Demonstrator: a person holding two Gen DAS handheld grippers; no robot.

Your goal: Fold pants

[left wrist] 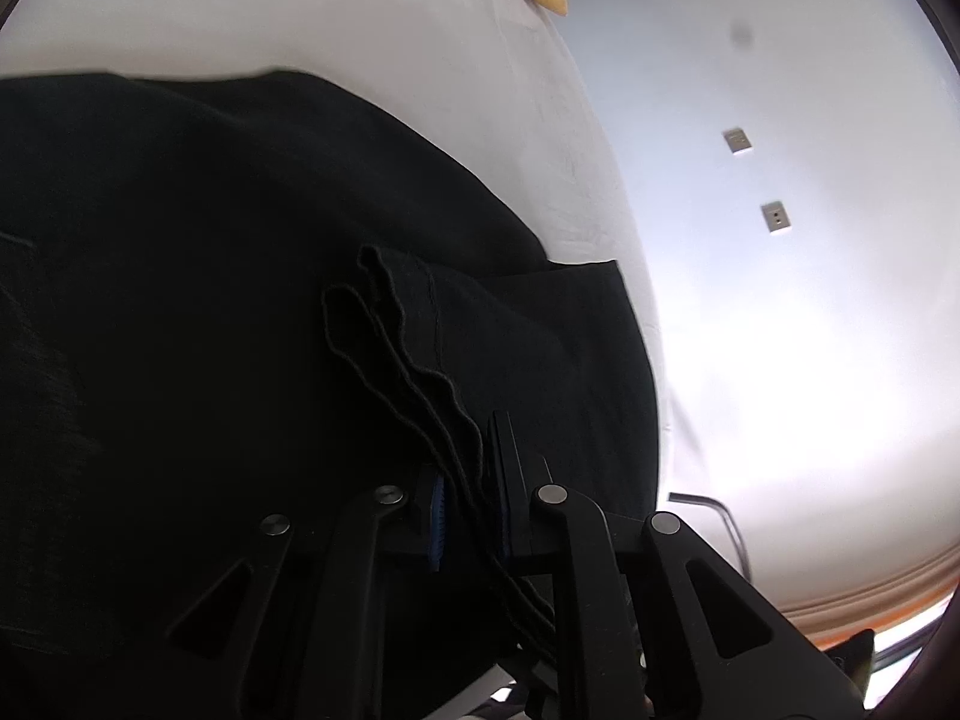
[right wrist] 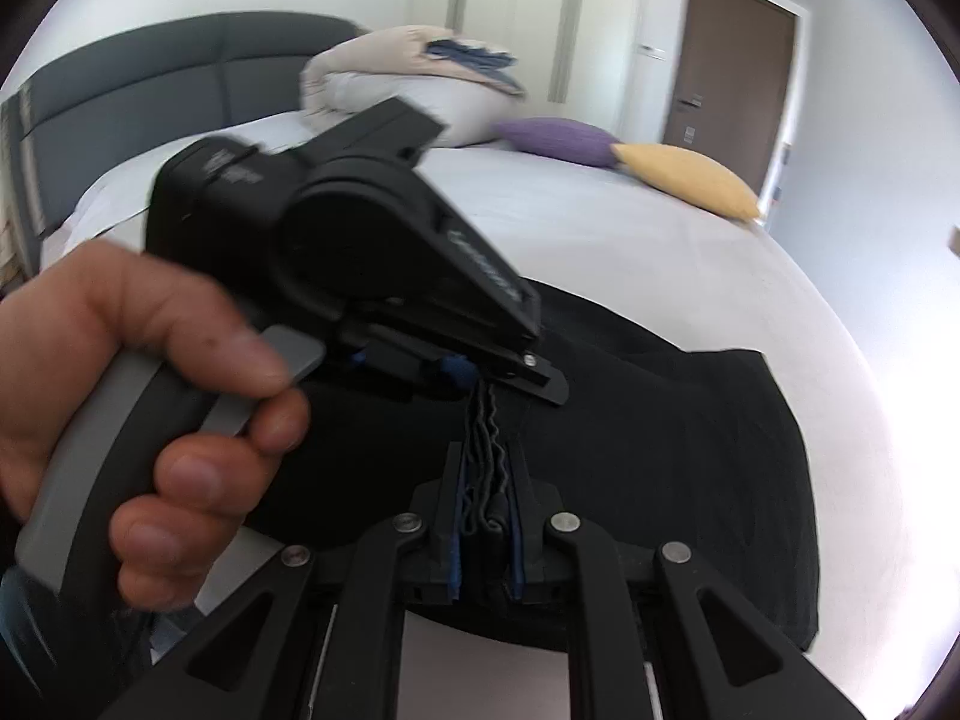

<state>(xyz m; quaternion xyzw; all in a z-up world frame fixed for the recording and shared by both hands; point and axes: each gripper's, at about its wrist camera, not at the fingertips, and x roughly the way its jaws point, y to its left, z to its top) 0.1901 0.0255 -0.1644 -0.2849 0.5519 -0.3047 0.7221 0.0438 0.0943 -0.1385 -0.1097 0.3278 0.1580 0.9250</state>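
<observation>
- Nearest the right wrist camera, the right gripper [right wrist: 486,510] has its jaws drawn narrow, clamped on a stack of wavy fabric edges of the black pants [right wrist: 660,450].
- Just beyond it, the left gripper [right wrist: 474,378] pinches the same bunched edge from the far side; a hand [right wrist: 138,384] wraps its grey handle, fingers on the trigger.
- From the left wrist view, the left gripper [left wrist: 474,480] is likewise closed down on those layered edges, which run between its blue pads [left wrist: 437,516] and away up the frame.
- Black pants [left wrist: 210,300] lie spread on the white bed [left wrist: 420,30], dark cloth filling most of the left view and reaching the mattress edge on the right.
- Seen from the right wrist, the cloth's long axis runs across the bed, left to right, with a squared end toward the right edge.
- Farther back on the bed [right wrist: 600,222] lie a yellow pillow [right wrist: 690,180], a purple pillow [right wrist: 558,141] and a heap of bedding [right wrist: 414,84] against the dark headboard [right wrist: 150,72].
</observation>
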